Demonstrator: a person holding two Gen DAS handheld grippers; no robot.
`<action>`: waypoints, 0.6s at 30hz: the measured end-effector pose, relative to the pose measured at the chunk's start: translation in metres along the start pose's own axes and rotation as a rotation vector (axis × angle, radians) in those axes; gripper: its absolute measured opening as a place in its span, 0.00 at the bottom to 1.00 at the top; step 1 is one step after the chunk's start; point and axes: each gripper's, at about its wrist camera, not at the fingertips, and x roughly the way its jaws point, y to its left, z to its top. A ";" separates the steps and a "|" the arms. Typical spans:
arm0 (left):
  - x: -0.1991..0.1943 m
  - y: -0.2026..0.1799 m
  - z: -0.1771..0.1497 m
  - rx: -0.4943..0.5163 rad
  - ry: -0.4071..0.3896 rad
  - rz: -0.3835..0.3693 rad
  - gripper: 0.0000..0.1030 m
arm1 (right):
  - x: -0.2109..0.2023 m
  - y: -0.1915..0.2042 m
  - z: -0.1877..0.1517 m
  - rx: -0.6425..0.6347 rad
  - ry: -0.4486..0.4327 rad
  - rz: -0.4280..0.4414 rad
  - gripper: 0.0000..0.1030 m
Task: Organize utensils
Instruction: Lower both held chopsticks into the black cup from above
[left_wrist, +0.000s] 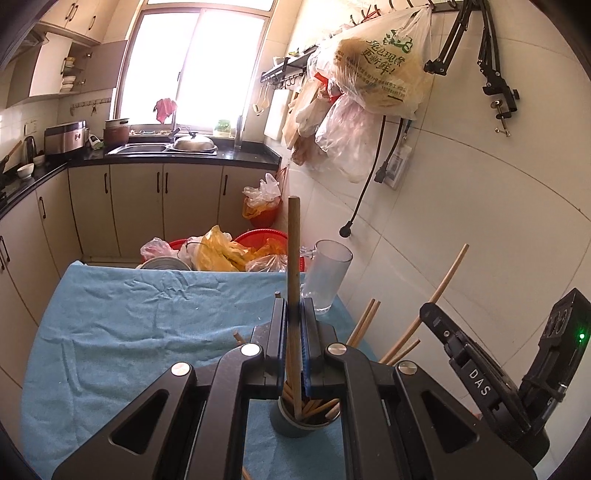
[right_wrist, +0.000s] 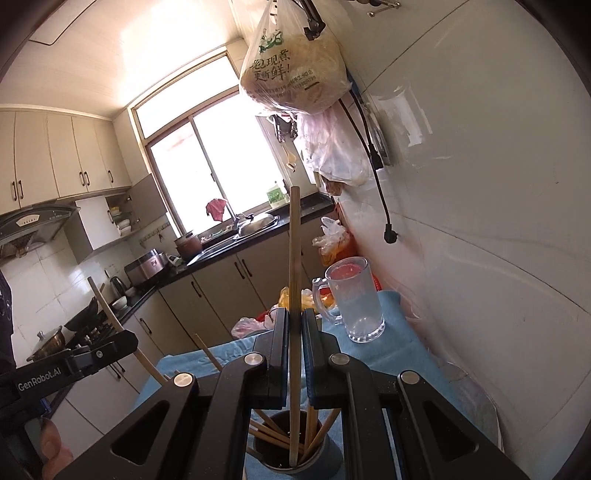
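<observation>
Each gripper, left gripper (left_wrist: 293, 317) and right gripper (right_wrist: 294, 328), has its jaws closed tight on one upright chopstick (left_wrist: 293, 258) (right_wrist: 294, 266), lower end inside the dark holder (left_wrist: 306, 421) (right_wrist: 295, 454) below the jaws. Keep each stick vertical and release only once its tip is past the rim. The glass mug (left_wrist: 327, 277) (right_wrist: 356, 299) stands ahead-right of the jaws; the blue-covered surface (left_wrist: 129, 325) to the left is open.

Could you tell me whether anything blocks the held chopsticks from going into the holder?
Nothing visible does: each gripper's chopstick already has its lower end inside the dark chopstick holder, among the other chopsticks.
</observation>
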 end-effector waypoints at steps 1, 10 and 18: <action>0.000 0.000 0.000 0.000 0.000 -0.001 0.06 | 0.001 0.000 0.000 0.002 0.002 0.002 0.07; 0.001 0.000 0.008 -0.011 -0.010 -0.007 0.06 | 0.005 0.003 -0.001 -0.008 -0.002 0.002 0.07; 0.006 -0.003 0.004 0.005 0.008 -0.006 0.06 | 0.011 0.002 -0.007 -0.009 0.017 -0.006 0.07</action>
